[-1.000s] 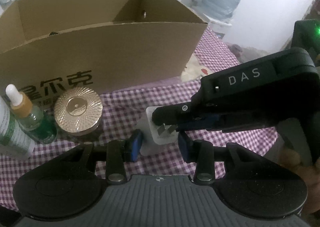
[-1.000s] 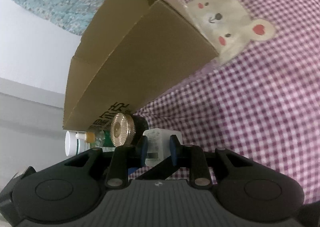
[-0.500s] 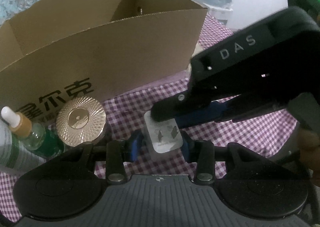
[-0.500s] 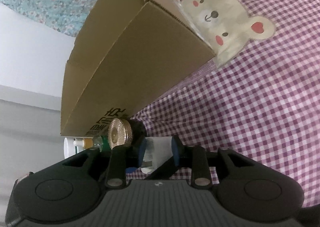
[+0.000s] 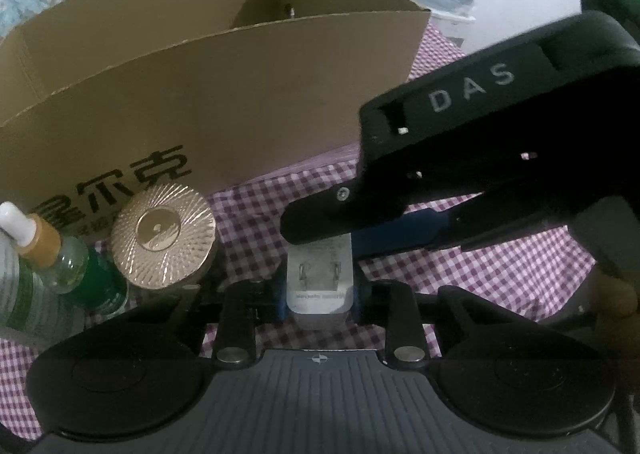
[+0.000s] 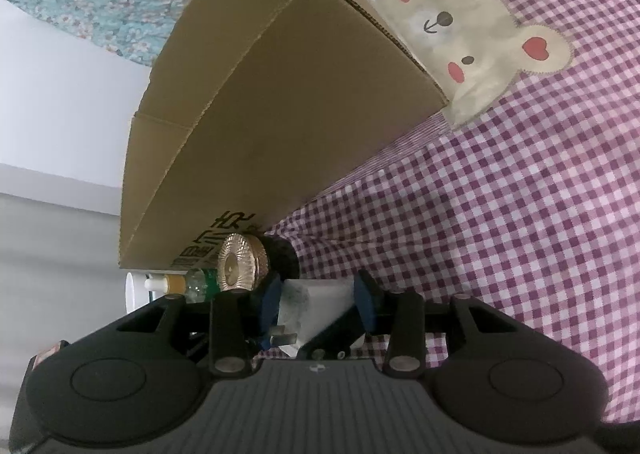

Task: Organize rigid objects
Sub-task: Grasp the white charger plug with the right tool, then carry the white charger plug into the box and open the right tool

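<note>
Purple checked cloth covers the counter before a cardboard box (image 5: 224, 101). At lower centre, a white plug adapter (image 5: 319, 286), light, hard, smooth-sided, sits between the closing left gripper (image 5: 320, 296); the right gripper (image 6: 318, 300) is opening around it.

Left hand-held gripper (image 5: 320, 300) closing on white charger (image 5: 319, 284); cardboard box (image 5: 224, 101) behind

Both wrist cameras sit close, angled down along their fingers; each catches the cardboard box (image 5: 224, 101) toward twelve o'clock and the white plug (image 6: 316, 304), the right view rolled sideways.
</note>
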The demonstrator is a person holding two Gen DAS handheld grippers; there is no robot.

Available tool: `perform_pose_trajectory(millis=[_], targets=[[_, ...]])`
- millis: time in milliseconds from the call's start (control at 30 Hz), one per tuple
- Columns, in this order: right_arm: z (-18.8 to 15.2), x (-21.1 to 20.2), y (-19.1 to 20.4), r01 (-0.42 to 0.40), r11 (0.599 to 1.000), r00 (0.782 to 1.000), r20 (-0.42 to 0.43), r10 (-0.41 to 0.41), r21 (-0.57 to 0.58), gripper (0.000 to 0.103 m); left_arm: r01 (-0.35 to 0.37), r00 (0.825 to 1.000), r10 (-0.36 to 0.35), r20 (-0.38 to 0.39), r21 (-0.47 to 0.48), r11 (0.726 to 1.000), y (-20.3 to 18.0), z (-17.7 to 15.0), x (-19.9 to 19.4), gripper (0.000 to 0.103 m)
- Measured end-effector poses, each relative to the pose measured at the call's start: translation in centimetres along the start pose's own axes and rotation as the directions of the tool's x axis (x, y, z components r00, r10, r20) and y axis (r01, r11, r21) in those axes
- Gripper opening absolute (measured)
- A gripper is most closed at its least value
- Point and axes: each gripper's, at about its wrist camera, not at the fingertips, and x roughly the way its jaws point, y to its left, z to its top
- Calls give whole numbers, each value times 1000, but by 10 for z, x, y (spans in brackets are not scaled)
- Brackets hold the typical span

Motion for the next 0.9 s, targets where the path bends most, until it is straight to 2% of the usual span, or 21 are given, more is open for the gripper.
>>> perform_pose_trajectory(millis=[133, 900], targets=[[-1, 1, -1, -6, 1000, 1000, 1, 6, 5, 39, -10, 1000, 10, 1, -2, 1000, 1, -4, -1, 26], [-16, -23, 17, -48, 999, 998, 36, 48, -13, 39, -41, 998, 41, 52, -5, 999, -2, -7, -40, 26]])
